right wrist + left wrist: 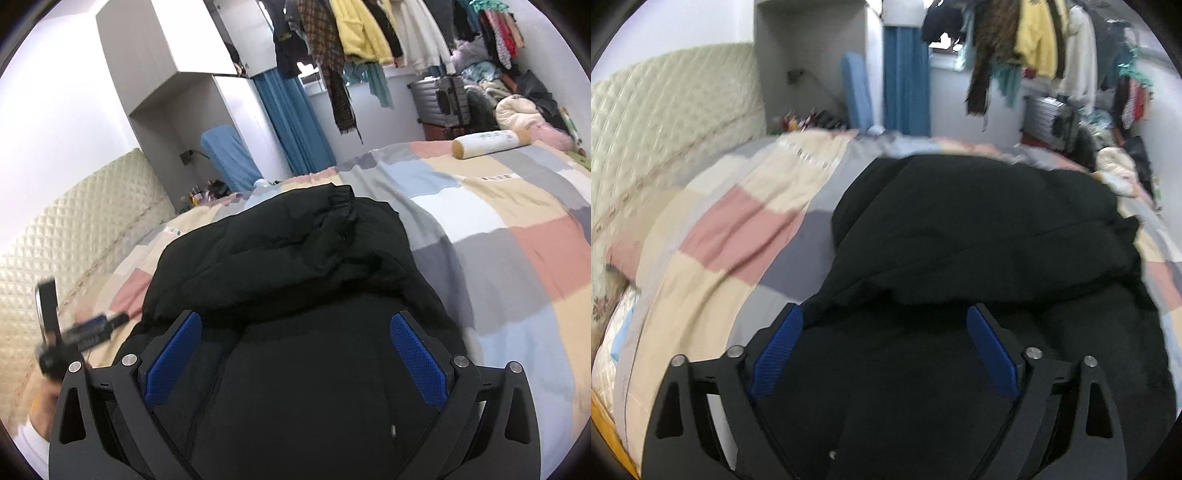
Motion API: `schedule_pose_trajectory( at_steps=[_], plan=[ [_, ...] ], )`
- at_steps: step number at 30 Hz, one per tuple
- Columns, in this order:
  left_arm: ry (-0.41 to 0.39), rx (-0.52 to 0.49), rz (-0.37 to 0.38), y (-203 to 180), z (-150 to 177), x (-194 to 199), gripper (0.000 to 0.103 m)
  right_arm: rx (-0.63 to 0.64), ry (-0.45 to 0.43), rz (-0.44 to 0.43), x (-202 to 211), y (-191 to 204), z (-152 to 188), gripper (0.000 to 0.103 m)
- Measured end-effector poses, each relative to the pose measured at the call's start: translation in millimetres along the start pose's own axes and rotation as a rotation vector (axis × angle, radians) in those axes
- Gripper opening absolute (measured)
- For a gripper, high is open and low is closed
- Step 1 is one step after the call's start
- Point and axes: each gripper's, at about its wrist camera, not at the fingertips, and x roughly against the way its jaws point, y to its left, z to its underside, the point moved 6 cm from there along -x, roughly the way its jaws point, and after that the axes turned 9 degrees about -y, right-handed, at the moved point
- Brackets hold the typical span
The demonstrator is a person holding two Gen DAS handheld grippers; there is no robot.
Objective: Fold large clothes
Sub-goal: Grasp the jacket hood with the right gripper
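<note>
Nearest, left gripper (pixel 884 314) with blue ribbed pads spread wide, holding nothing, hovering just above the near part of the bulky black padded jacket (pixel 979 229). Right gripper (pixel 295 321) also spread wide and empty, above the same garment from the other side.

Black padded jacket (pixel 280 251) lying on the pastel patchwork bed cover (pixel 517 236), already partly doubled over, with a gathered elastic hem at the far end. Probably soft, puffy and springy, rather light for its size, perhaps slippery on the shell; likely to bounce open after folding. Best hold probably at a thick folded edge or the gathered hem, pinching several layers together.

Further on the cover, a white cylindrical bolster with yellow ends (pixel 487 143), well apart from the jacket. Cream quilted headboard (pixel 665 122) on the side. Far behind, hanging clothes (pixel 354 33), a silver suitcase (pixel 439 99). Nothing near enough to block the fold, as far as visible.
</note>
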Motion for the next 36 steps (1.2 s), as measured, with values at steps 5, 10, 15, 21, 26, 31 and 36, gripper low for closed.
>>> schedule_pose_trajectory(
  at_steps=[5,10,15,21,26,31,36],
  plan=[
    [0.071,-0.025,-0.064,11.2,19.8,-39.6,0.102,-0.013,0.029,0.022,-58.1,-21.4,-13.8,0.090],
    [0.147,-0.024,-0.108,20.5,33.8,-72.1,0.102,-0.038,0.052,0.033,-93.1,-42.1,-10.2,0.074],
    [0.112,-0.037,-0.178,23.2,30.9,-85.1,0.102,-0.060,0.048,0.013,-112.9,-51.1,-8.4,0.072],
    [0.057,-0.039,-0.206,24.3,21.5,-95.6,0.102,0.043,0.049,0.028,-137.4,-38.9,-9.6,0.028],
    [0.006,0.057,-0.220,46.7,9.5,-93.4,0.102,0.123,0.037,0.013,-134.3,-17.0,-11.0,0.017],
    [-0.039,0.158,-0.242,81.9,-1.7,-87.4,0.102,0.144,-0.005,-0.049,-116.0,8.7,-22.9,0.015],
    [-0.033,0.245,-0.206,98.3,-0.4,-82.6,0.102,0.227,-0.081,-0.043,-100.3,30.1,-31.4,0.015]
  ],
)
